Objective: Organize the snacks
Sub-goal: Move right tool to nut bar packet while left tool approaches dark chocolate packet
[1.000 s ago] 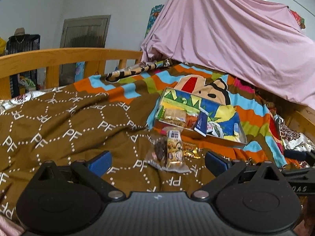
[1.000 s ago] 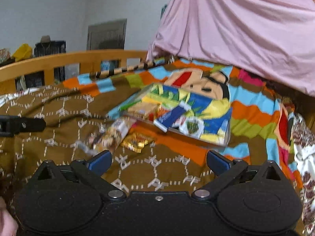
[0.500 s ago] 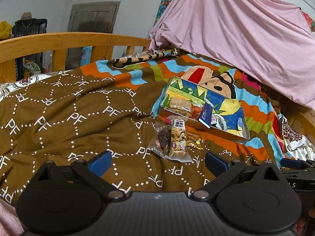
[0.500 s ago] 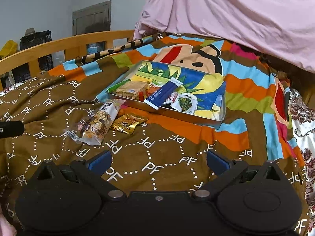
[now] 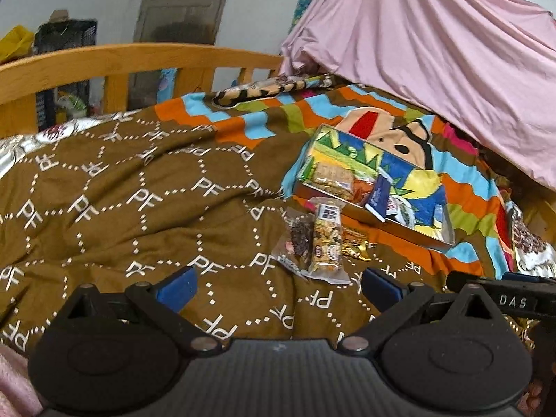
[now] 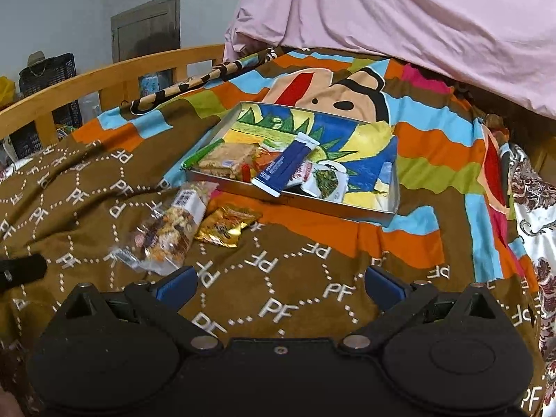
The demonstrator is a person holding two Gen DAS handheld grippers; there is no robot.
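My left gripper (image 5: pixel 278 286) and right gripper (image 6: pixel 279 283) look alike: matte black bodies, ribbed centre panel, round side discs, silver pivot screws, blue pads (image 6: pixel 177 283) on the fingers. Its side bar seems stamped "DAS".

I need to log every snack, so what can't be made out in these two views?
- Dark clear packet: left wrist view, partly under the nut bar; contents unreadable.
- Gold packet: right wrist view, print too small.
- Green-leaf sachet: partly under the blue packet in the tray.
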